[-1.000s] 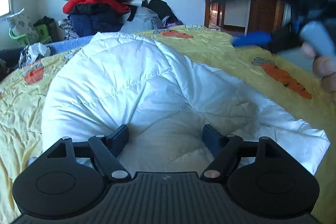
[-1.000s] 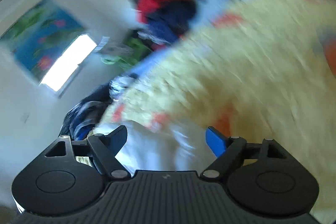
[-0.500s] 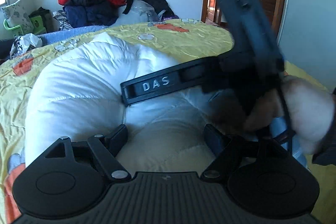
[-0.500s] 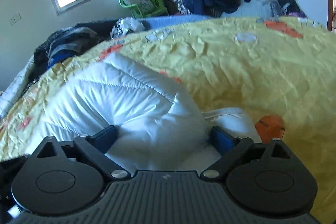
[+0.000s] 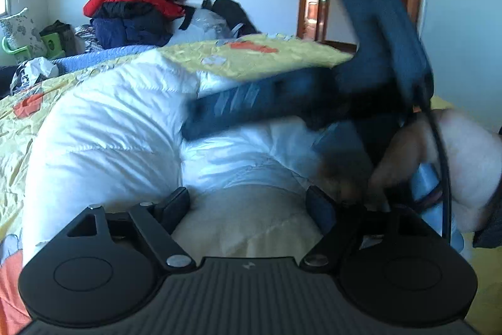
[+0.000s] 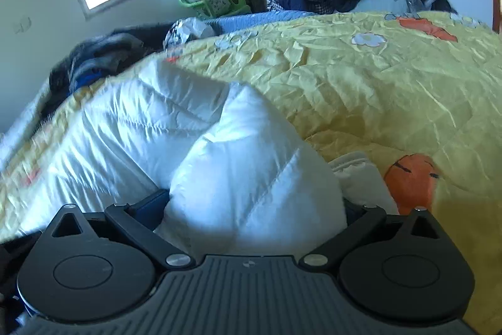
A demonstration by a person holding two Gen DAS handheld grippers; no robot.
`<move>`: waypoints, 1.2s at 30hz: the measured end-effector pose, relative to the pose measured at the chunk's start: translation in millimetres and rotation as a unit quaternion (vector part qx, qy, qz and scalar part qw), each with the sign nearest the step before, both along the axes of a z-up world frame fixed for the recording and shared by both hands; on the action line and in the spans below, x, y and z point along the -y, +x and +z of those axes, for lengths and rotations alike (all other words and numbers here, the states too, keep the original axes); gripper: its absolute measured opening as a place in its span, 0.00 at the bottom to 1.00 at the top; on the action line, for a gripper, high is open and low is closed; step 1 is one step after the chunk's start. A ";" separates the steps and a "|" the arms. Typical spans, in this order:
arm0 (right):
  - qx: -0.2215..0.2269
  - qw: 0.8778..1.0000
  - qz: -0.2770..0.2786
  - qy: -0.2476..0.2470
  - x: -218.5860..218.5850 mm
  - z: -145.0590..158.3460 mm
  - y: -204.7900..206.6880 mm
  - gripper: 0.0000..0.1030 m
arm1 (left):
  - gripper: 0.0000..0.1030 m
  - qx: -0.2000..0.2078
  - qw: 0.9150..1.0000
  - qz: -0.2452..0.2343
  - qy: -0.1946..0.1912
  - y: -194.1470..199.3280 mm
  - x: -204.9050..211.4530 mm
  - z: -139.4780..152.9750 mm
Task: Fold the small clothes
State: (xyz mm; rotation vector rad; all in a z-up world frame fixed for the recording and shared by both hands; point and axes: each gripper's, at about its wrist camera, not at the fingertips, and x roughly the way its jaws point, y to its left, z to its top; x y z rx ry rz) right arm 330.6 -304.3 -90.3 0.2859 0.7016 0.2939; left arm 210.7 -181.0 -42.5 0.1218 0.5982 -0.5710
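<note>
Left gripper (image 5: 248,208): held wide open, low over the near edge of the white padded jacket (image 5: 103,131); nothing is gripped, and cream lining is seen between the fingers (image 5: 175,203).
Right gripper (image 6: 254,209): spread wide, with a puffy fold of the white padded jacket (image 6: 244,159) bulging between the fingers; the fabric is pressed against both, but whether it is clamped cannot be told.
Right gripper, from the left wrist view: seen blurred at right (image 5: 282,102), held in the right hand (image 5: 464,165), above the jacket.
Jacket position: spread on the bed (image 6: 392,77), over a yellow cover with orange carrot prints, partly folded onto itself.
Far side: a pile of clothes (image 5: 135,5) is stacked against the wall.
</note>
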 end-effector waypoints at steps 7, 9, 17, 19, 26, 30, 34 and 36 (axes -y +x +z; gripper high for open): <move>0.074 0.968 -0.039 0.237 45.3 69.4 -30.7 0.99 | 0.82 0.100 0.991 0.016 -0.087 -21.4 -74.8 62.5; 0.046 0.953 0.001 0.298 39.3 72.0 -19.3 0.98 | 0.82 0.091 0.992 0.065 -0.057 5.6 -81.2 62.1; -0.029 0.956 -0.034 0.288 22.4 0.6 21.2 0.88 | 0.85 -0.013 0.989 0.139 0.037 82.5 -47.3 18.6; -0.022 0.963 -0.040 0.265 24.7 -13.4 18.0 0.77 | 0.89 -0.030 0.989 0.136 0.042 86.8 -43.6 15.0; -0.025 0.960 -0.068 0.271 37.9 -37.2 25.9 0.53 | 0.95 -0.033 0.986 0.152 0.062 88.8 -27.1 -4.3; -0.038 0.954 -0.088 0.282 44.1 -52.5 33.3 0.23 | 0.96 -0.028 0.986 0.155 0.058 92.4 -26.2 -11.3; -0.033 0.960 -0.088 0.265 39.9 -53.6 33.6 0.20 | 0.97 -0.021 0.985 0.158 0.065 94.3 -22.5 -16.3; -0.032 0.959 -0.086 0.269 39.7 -54.9 34.9 0.20 | 0.97 -0.020 0.985 0.159 0.066 94.6 -21.5 -18.0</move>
